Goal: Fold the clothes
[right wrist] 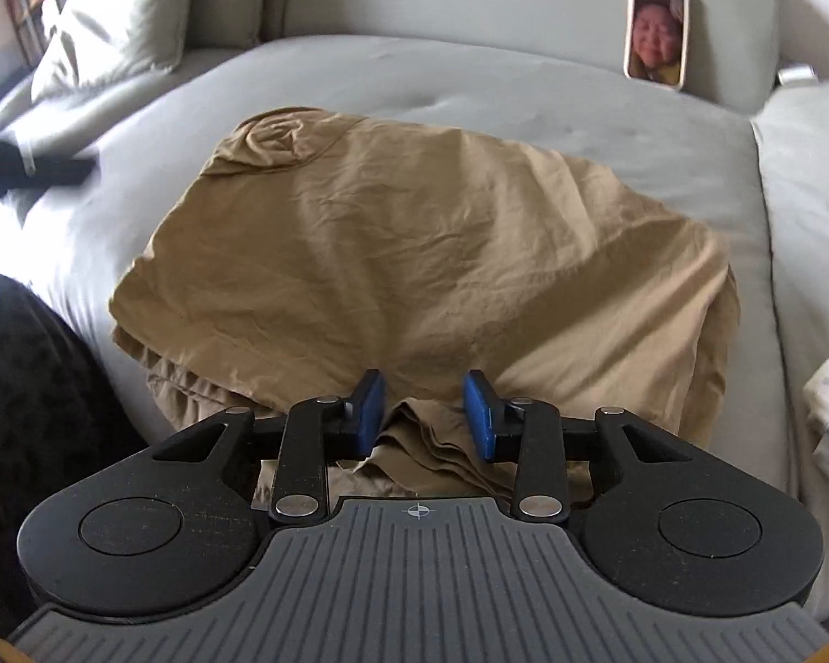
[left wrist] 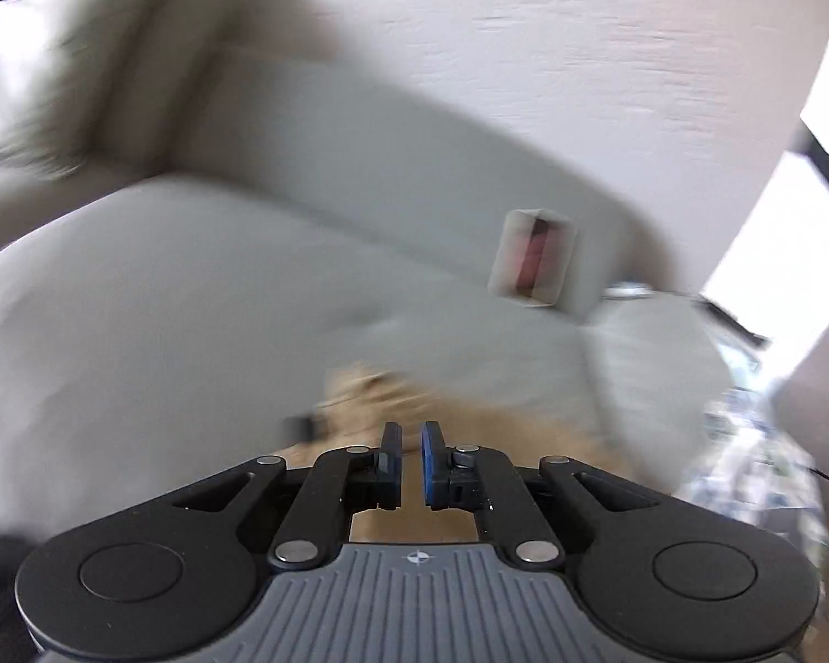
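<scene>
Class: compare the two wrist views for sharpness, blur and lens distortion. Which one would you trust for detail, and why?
Left wrist view: heavy motion blur smears the sofa and phone; only the left gripper is crisp. Right wrist view: sharp, with shirt creases clear, though the fisheye bends the sofa's edges. Trust the right.

- A grey sofa (right wrist: 470,83) fills the right wrist view.
- A phone (right wrist: 656,33) leans upright against its backrest, screen lit.
- A pale cushion (right wrist: 116,22) sits in the far left corner.
- A white wall (left wrist: 580,55) rises behind.
</scene>
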Motion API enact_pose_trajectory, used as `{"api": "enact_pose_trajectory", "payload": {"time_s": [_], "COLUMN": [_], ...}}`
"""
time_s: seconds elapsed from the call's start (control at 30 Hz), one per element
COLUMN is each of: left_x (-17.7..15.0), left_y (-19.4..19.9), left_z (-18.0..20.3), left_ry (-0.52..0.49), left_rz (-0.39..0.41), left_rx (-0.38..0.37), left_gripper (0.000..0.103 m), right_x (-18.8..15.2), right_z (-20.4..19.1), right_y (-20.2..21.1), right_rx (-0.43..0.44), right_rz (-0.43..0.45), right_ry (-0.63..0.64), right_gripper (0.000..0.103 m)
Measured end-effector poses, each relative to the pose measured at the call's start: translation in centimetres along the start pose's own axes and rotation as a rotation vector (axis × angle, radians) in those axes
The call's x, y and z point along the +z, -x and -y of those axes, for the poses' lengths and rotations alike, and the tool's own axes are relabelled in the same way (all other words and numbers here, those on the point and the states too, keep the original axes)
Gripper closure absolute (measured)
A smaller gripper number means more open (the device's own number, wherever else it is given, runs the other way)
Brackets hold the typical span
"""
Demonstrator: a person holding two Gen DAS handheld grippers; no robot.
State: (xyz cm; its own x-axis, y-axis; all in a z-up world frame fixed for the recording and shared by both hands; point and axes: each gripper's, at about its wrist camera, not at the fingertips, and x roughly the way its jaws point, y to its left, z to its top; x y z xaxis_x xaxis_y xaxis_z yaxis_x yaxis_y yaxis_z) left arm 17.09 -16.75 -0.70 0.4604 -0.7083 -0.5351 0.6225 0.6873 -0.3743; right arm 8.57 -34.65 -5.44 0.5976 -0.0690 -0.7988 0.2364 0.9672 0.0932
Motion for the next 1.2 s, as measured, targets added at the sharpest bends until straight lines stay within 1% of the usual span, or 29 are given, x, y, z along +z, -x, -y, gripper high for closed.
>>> {"api": "enact_pose_trajectory", "payload": {"time_s": [0.03, 0.07, 0.1, 0.13, 0.17, 0.23, 0.27, 0.3, 0.37, 0.47, 0.5, 0.57, 0.6, 0.67, 0.7, 0.73, 0.77, 0.8, 0.87, 0.93, 1.0, 1.1, 1.2], "left_x": [-0.2, -0.6, -1.3, -2.0, -3.0, -4.9, -5.7, -6.1, -6.0, -6.1, -6.1, -6.3, -6.5, -6.4, -6.3, -6.3, -6.4, -6.5, -6.5, -6.5, -6.5, -6.4, -6.4], "left_y": [-1.3, -2.8, -4.3, -5.7, -6.9, -8.8, -9.0, -9.0, -8.9, -9.2, -9.2, -9.3, -9.4, -9.4, -9.6, -9.7, -9.5, -9.4, -9.2, -9.1, -9.2, -9.1, -9.0], "left_z": [0.4, 0.6, 0.5, 0.2, -0.5, -2.4, -3.4, -3.9, -4.4, -4.9, -4.9, -4.8, -4.7, -4.6, -4.4, -4.4, -4.4, -4.4, -4.5, -4.7, -4.6, -4.5, -4.5], "left_ry": [-0.013, -0.029, -0.042, -0.041, -0.023, 0.041, 0.076, 0.086, 0.101, 0.108, 0.104, 0.092, 0.091, 0.094, 0.097, 0.099, 0.099, 0.099, 0.103, 0.109, 0.106, 0.093, 0.093], "left_rz": [-0.021, -0.047, -0.082, -0.129, -0.177, -0.293, -0.311, -0.304, -0.3, -0.301, -0.3, -0.298, -0.3, -0.304, -0.306, -0.308, -0.309, -0.31, -0.311, -0.313, -0.314, -0.317, -0.318], "left_rx": [-0.031, -0.041, -0.025, 0.012, 0.049, 0.13, 0.124, 0.115, 0.097, 0.087, 0.088, 0.092, 0.093, 0.095, 0.096, 0.097, 0.098, 0.098, 0.099, 0.096, 0.097, 0.101, 0.103], "left_gripper": [0.095, 0.095, 0.095, 0.096, 0.096, 0.1, 0.098, 0.094, 0.094, 0.094, 0.094, 0.094, 0.094, 0.094, 0.094, 0.094, 0.094, 0.093, 0.093, 0.093, 0.093, 0.093, 0.093], "right_x": [0.2, 0.4, 0.6, 0.7, 0.3, -0.4, -0.7, -0.9, -0.8, 0.4, 1.0, 2.9, 4.0, 5.9, 6.6, 7.1, 7.5, 7.5, 6.6, 4.6, 2.8, 0.6, -1.0], "right_z": [0.3, 0.4, 0.4, 0.2, 0.1, 0.1, 0.3, 0.4, 0.6, 0.4, 0.6, 1.7, 2.5, 3.9, 4.2, 4.3, 4.4, 4.5, 4.9, 6.2, 7.4, 8.1, 9.6], "right_y": [0.0, 0.0, 0.1, 0.3, 0.6, 0.9, 1.0, 1.2, 2.0, 3.6, 4.8, 7.0, 7.6, 7.2, 6.2, 4.7, 3.3, 1.5, -1.8, -3.2, -1.7, 0.9, 2.9], "right_rx": [0.005, 0.002, -0.003, -0.009, -0.012, -0.015, -0.012, -0.008, -0.008, -0.038, -0.046, -0.086, -0.111, -0.155, -0.158, -0.155, -0.157, -0.183, -0.25, -0.268, -0.235, -0.223, -0.168], "right_rz": [0.0, 0.001, 0.004, 0.008, 0.011, 0.018, 0.016, 0.013, -0.012, -0.042, -0.005, 0.106, 0.156, 0.216, 0.219, 0.212, 0.205, 0.193, 0.129, 0.078, 0.093, 0.024, -0.016], "right_ry": [-0.01, -0.011, -0.006, -0.002, -0.002, -0.006, -0.008, -0.008, 0.013, 0.066, 0.057, 0.003, -0.033, -0.105, -0.124, -0.121, -0.114, -0.09, -0.048, -0.07, -0.09, -0.092, -0.191], "right_gripper": [0.064, 0.064, 0.064, 0.064, 0.064, 0.065, 0.065, 0.065, 0.064, 0.065, 0.065, 0.064, 0.059, 0.055, 0.055, 0.056, 0.059, 0.059, 0.06, 0.061, 0.063, 0.062, 0.061]}}
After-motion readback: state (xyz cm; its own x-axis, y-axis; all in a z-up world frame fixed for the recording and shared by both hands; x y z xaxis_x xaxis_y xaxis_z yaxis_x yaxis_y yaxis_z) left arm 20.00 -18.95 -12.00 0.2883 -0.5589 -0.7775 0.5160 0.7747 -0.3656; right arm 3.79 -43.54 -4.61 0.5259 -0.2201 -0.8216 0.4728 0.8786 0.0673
